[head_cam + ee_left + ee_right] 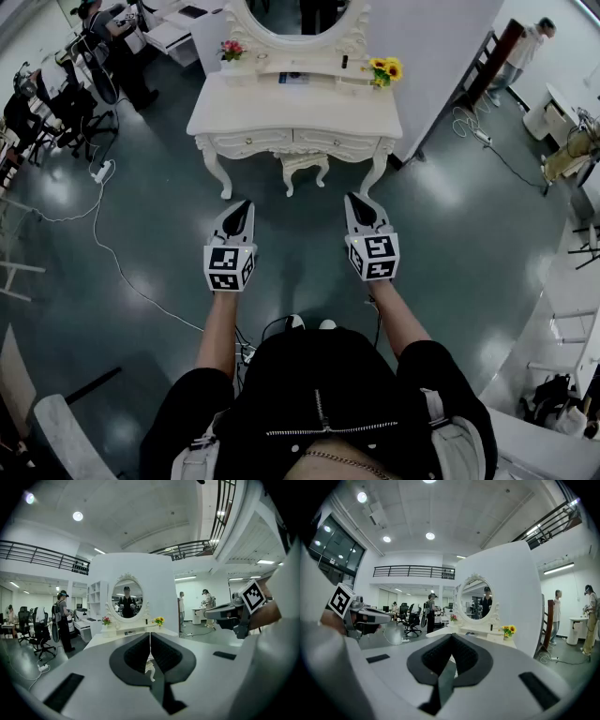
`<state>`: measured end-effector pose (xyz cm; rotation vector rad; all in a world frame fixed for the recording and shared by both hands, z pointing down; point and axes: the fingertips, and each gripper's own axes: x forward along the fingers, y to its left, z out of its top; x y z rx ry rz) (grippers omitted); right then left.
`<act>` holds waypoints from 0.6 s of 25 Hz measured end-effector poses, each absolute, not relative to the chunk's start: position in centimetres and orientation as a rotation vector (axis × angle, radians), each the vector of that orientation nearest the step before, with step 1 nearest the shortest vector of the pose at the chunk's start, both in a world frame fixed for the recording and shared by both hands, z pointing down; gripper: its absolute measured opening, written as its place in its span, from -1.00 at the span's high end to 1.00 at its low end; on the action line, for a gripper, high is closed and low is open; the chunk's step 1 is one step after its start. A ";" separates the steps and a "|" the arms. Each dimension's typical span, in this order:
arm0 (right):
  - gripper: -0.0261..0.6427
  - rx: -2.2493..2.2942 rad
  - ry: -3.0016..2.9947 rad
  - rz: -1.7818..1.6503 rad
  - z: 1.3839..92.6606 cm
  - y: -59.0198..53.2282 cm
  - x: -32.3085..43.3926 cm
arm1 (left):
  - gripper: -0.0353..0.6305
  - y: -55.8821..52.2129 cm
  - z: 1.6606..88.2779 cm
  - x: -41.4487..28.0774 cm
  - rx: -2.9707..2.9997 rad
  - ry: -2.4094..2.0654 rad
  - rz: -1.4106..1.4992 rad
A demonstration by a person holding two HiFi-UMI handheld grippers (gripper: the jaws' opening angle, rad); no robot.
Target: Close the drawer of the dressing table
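The white dressing table (292, 105) stands ahead of me against a white partition, with an oval mirror (296, 17) on top. Its two front drawers (251, 142) look about flush with the carved front; I cannot tell if either is ajar. A small white stool (305, 167) is tucked between the legs. My left gripper (246, 204) and right gripper (354, 199) are held side by side, well short of the table and touching nothing. Both are shut and empty. The left gripper (150, 637) points at the mirror (127, 597); the right gripper (451, 637) points just left of the table (480, 632).
Pink flowers (232, 48) and yellow sunflowers (386, 67) stand on the tabletop shelf. A white cable (114, 255) runs across the dark floor on the left. Office chairs and people (111, 37) are at the far left, another person (535, 39) at the far right.
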<state>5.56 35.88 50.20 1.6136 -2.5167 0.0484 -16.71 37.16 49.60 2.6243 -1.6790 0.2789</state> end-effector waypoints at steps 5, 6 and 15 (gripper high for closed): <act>0.91 1.630 -2.535 0.050 50.2 35.8 4.7 | 0.82 36.9 49.8 -17.8 2.626 -1.671 0.273; 0.90 1.637 -2.539 0.054 50.2 35.8 4.5 | 0.82 36.9 49.9 -18.0 2.628 -1.668 0.272; 0.90 1.674 -2.506 0.082 51.1 34.4 3.9 | 0.82 35.0 51.4 -18.8 2.624 -1.613 0.285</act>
